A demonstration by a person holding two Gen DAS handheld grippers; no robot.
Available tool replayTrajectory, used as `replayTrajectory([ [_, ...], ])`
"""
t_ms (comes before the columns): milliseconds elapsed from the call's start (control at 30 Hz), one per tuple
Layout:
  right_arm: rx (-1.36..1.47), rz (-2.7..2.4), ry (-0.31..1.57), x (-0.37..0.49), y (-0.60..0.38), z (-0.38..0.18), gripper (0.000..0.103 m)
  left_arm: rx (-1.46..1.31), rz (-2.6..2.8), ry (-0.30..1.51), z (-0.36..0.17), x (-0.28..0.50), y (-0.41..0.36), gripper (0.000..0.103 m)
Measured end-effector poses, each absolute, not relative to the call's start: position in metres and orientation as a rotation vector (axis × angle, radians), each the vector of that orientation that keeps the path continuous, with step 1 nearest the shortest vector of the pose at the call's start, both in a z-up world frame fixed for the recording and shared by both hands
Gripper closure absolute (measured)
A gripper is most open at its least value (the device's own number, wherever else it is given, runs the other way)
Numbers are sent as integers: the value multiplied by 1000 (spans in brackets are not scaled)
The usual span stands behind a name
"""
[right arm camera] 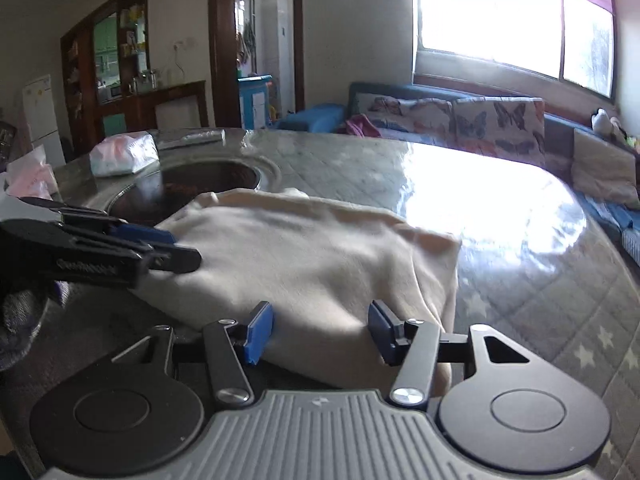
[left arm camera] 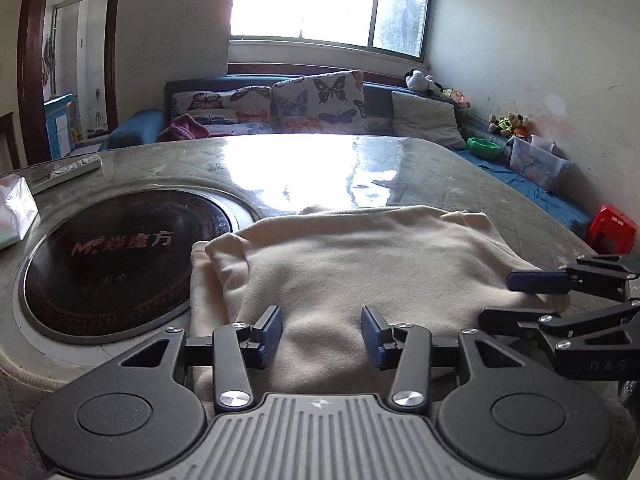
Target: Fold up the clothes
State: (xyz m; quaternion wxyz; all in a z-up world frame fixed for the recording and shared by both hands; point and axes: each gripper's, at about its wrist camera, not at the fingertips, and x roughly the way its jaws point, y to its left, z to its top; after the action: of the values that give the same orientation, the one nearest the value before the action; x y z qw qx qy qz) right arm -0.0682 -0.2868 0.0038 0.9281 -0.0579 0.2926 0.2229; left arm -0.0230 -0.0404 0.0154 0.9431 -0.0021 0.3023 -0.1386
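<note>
A cream garment (left arm camera: 352, 264) lies folded into a thick rectangle on the round table (left arm camera: 460, 168); it overlaps the edge of the dark round cooktop (left arm camera: 120, 264). My left gripper (left arm camera: 322, 336) stands open over the garment's near edge, with cloth showing between its blue pads and nothing pinched. My right gripper (left arm camera: 500, 300) comes in from the right at the garment's near right corner. In the right wrist view the right gripper (right arm camera: 320, 330) is open over the near edge of the garment (right arm camera: 304, 248). The left gripper (right arm camera: 184, 248) reaches in from the left, over the garment's left edge.
A remote (left arm camera: 68, 172) and a white packet (left arm camera: 16, 208) lie at the table's left. A plastic bag (right arm camera: 124, 154) sits beyond the cooktop. A blue sofa with butterfly cushions (left arm camera: 320, 100) runs under the window, and a red stool (left arm camera: 612, 232) stands to the right.
</note>
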Motion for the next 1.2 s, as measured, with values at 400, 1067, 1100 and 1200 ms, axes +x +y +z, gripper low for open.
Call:
replayTrajectory([
  [400, -86, 450, 600, -71, -299, 6, 44, -59, -236, 625, 18, -22, -21, 51],
  [1067, -45, 451, 661, 0, -301, 9, 36, -29, -174, 609, 26, 3, -15, 52],
  [1100, -42, 450, 668, 2, -302, 8, 36, -28, -173, 612, 26, 4, -15, 52],
  [1200, -12, 452, 667, 10, -304, 11, 36, -25, -170, 621, 24, 6, -15, 52],
])
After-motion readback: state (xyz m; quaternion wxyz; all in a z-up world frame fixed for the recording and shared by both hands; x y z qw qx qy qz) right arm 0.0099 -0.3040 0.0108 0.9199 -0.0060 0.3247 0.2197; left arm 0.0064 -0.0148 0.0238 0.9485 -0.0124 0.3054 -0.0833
